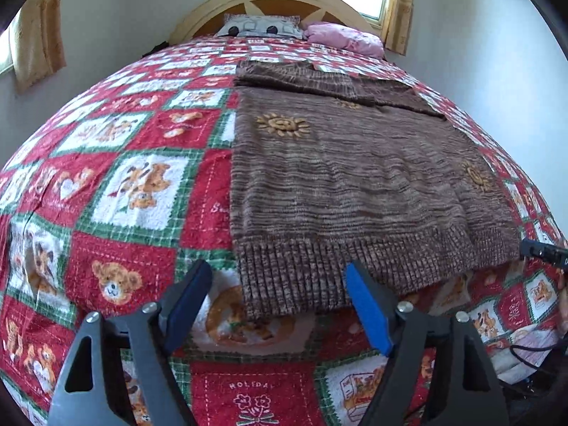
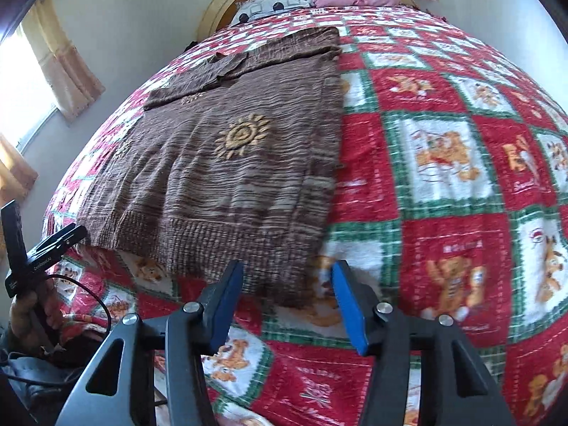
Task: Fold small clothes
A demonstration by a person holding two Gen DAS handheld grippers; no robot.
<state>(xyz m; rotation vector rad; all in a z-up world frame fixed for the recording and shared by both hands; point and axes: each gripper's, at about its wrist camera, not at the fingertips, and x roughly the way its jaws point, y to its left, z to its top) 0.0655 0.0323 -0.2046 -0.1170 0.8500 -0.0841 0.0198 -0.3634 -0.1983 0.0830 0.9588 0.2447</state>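
Fig.: Both wrist views, start of a lengthwise-to-hem fold. Brown knit sweater [image 1: 340, 177] lies flat on the bed [image 1: 117, 191], collar end toward the headboard [image 1: 213, 3], ribbed hem [image 1: 301, 269] nearest the cameras. Both sleeves appear already laid across the upper chest, though that far end is small and distorted, so the exact layering is uncertain.

L gripper [image 1: 275, 305]: jaws released, nothing held, poised at the hem's left corner; one finger sits over the quilt, the other over the rib.

R gripper [image 2: 287, 301]: jaws likewise spread and empty, straddling the hem's right corner in its own view.

Rationale: each tool is placed at one hem corner so the two corners can be pinched together and carried toward the collar w/o skewing the fabric. Wide jaw spacing suits the thick rib. Pillows [image 1: 298, 32] sit well apart, beyond the garment, i.e. no obstruction to the fold path.
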